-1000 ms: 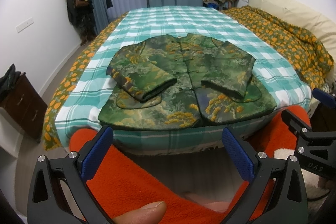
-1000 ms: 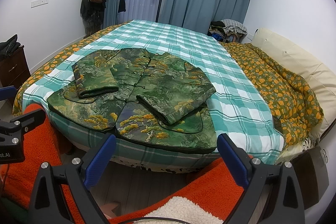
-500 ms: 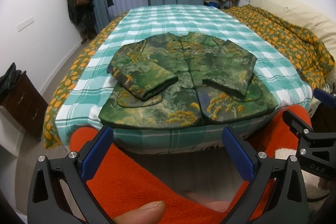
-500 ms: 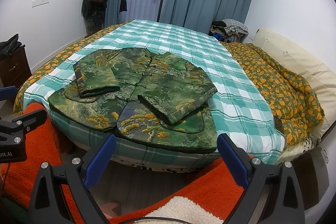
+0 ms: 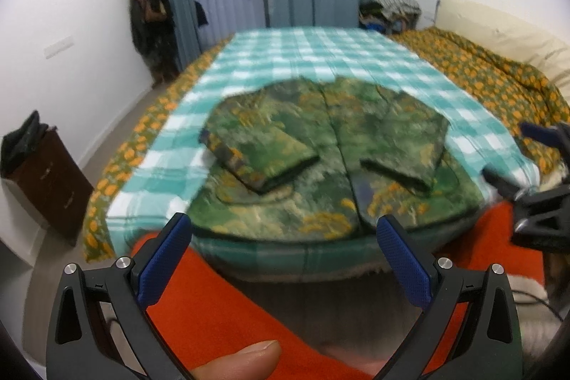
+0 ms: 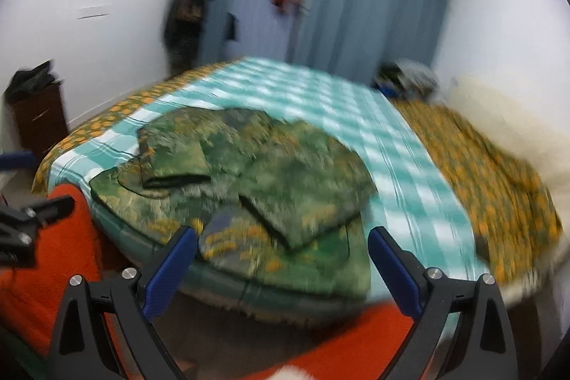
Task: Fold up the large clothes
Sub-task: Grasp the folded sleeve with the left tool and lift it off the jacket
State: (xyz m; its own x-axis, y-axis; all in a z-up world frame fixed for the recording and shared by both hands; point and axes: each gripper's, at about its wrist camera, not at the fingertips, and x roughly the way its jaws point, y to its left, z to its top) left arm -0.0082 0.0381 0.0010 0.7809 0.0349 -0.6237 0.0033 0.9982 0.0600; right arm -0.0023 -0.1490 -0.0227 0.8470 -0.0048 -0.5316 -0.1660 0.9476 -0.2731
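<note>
A green patterned jacket point(image 5: 327, 159), both sleeves folded inward, is seen lying at the near edge of the checked bedspread point(image 5: 320, 56). The left gripper point(image 5: 283, 237) and right gripper point(image 6: 281, 250) are held spread wide, empty. A thumb point(image 5: 238, 360) is shown only in the left view.

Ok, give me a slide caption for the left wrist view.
Open left gripper approaching a green patterned jacket, sleeves folded in, on a checked bedspread.

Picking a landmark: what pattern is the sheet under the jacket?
Teal-and-white checked bed sheet; clearest in the left wrist view.
</note>
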